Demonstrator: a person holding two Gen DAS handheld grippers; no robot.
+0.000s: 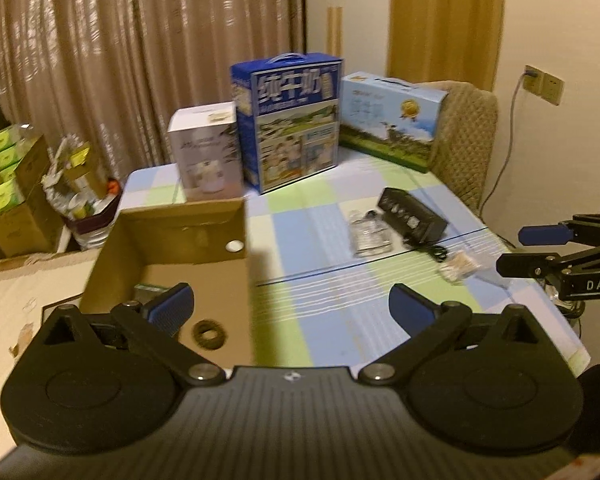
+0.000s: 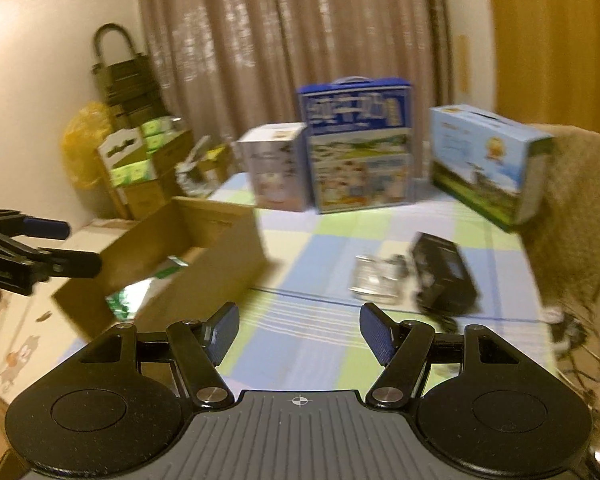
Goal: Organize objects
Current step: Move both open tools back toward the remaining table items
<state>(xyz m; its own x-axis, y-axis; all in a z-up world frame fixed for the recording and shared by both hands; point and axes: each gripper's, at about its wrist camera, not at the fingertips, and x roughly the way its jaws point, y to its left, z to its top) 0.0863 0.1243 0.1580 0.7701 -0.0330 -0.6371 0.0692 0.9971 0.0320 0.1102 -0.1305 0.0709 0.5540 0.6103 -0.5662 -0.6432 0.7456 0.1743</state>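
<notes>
An open cardboard box [image 1: 168, 256] [image 2: 204, 248] stands on the left of the checked tablecloth [image 1: 320, 304]. A dark ring [image 1: 209, 334] and a green packet [image 2: 148, 292] lie inside it. On the cloth to the right are a black device [image 1: 414, 216] [image 2: 444, 276], a clear plastic item [image 1: 370, 234] [image 2: 376, 280] and a small pale packet [image 1: 460, 266]. My left gripper [image 1: 290, 308] [image 2: 60, 246] hovers open over the box's right wall, holding nothing. My right gripper [image 2: 300, 328] [image 1: 536, 250] is open and empty above the near part of the cloth.
A white box [image 1: 208, 152], a tall blue carton with a handle [image 1: 292, 124] and a light blue box [image 1: 392, 120] line the table's far edge. A quilted chair back [image 1: 464, 140] stands at the far right. Stacked cartons [image 2: 140, 172] fill the left. Cables [image 2: 572, 332] hang off the table's right edge.
</notes>
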